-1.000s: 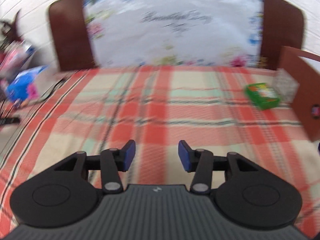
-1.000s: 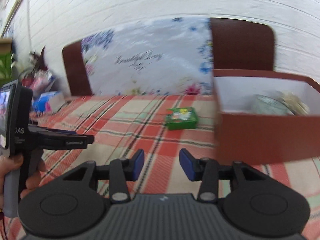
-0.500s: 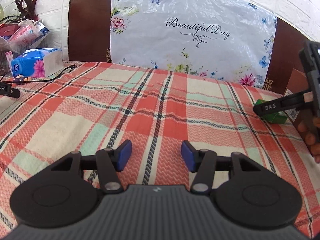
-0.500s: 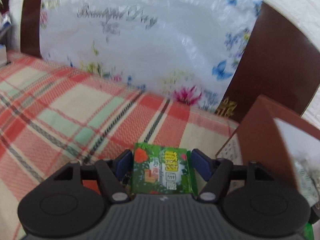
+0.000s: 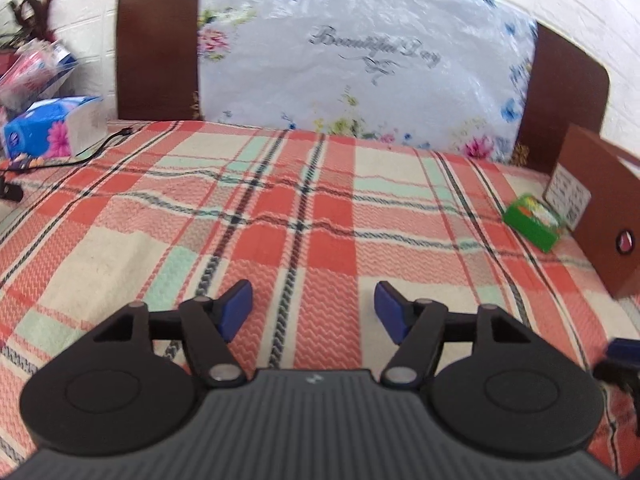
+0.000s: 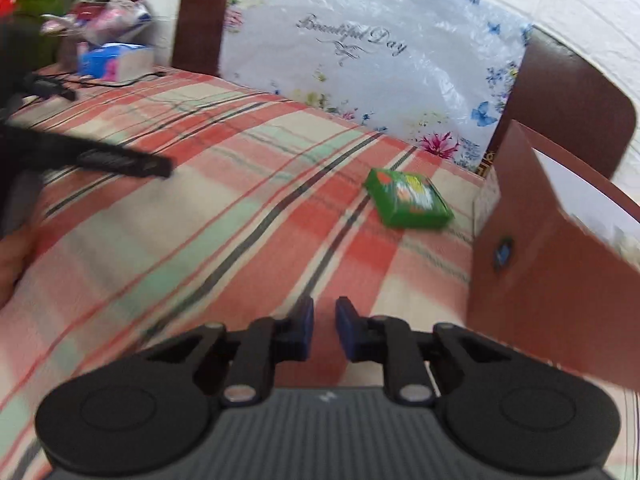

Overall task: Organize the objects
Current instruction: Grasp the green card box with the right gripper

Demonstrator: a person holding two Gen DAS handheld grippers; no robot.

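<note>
A green packet [image 6: 410, 198] lies flat on the checked blanket [image 6: 224, 200], just left of an open brown cardboard box [image 6: 560, 272]. My right gripper [image 6: 325, 322] hangs over the blanket short of the packet, shut with nothing between its blue pads. In the left wrist view the packet [image 5: 534, 222] and the box [image 5: 600, 216] sit far right. My left gripper [image 5: 314, 314] is over the middle of the blanket with its jaws opening and nothing between them. It also shows as a dark bar, the left gripper [image 6: 120, 158], in the right wrist view, held by a hand [image 6: 16, 256].
A floral bag reading "Beautiful Day" [image 5: 360, 72] leans on the brown headboard [image 5: 156, 44]. A blue tissue pack [image 5: 48, 130], a black cable [image 5: 100, 146] and bagged items stand at the far left. The box holds some items, blurred.
The right gripper, which had the green packet between its fingers half a second ago, has drawn back and shut; the packet lies on the blanket. The left gripper's jaws have widened.
</note>
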